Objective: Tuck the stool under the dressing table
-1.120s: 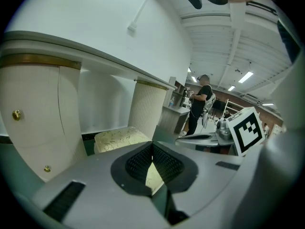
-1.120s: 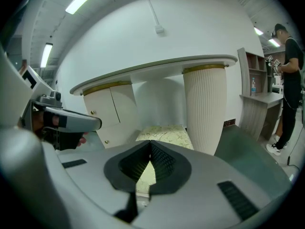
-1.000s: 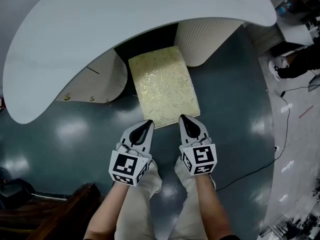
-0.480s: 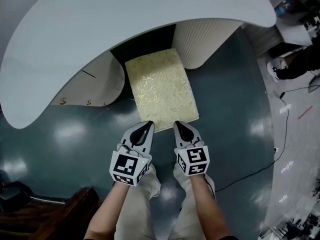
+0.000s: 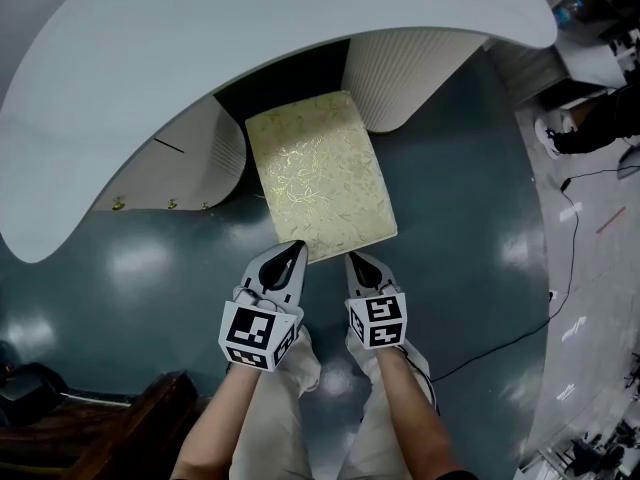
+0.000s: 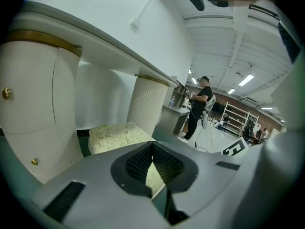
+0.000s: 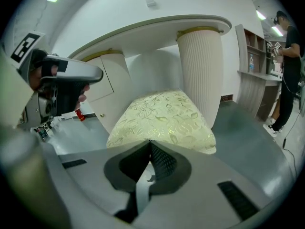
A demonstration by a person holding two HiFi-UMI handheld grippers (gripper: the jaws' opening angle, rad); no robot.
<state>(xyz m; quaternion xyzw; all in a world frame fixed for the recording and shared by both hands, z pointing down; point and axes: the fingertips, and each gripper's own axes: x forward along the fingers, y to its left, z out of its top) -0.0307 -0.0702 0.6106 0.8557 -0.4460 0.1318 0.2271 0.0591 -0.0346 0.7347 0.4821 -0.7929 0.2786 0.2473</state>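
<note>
While both of my grippers point at the near edge of the stool (image 5: 320, 173), each pair of fingers is pressed tip to tip with nothing between them. My left gripper (image 5: 296, 251) is at the stool's near left corner. My right gripper (image 5: 354, 260) is at the same edge just beside it. Both tips look to be against the cushion's front, though I cannot tell for sure that they touch.

The stool has a pale gold, leaf-patterned top and stands on the dark glossy floor (image 5: 470, 218). Its far end lies in the gap below the curved white dressing table (image 5: 200, 58), between a cabinet with small gold knobs (image 5: 185, 168) on the left and a ribbed white column (image 5: 400, 73) on the right. The nearer part sticks out toward me. My legs (image 5: 270, 408) show below the grippers. Off to the right stands a person (image 5: 600, 128) in dark clothes, and a black cable (image 5: 570, 268) trails across the floor.
</note>
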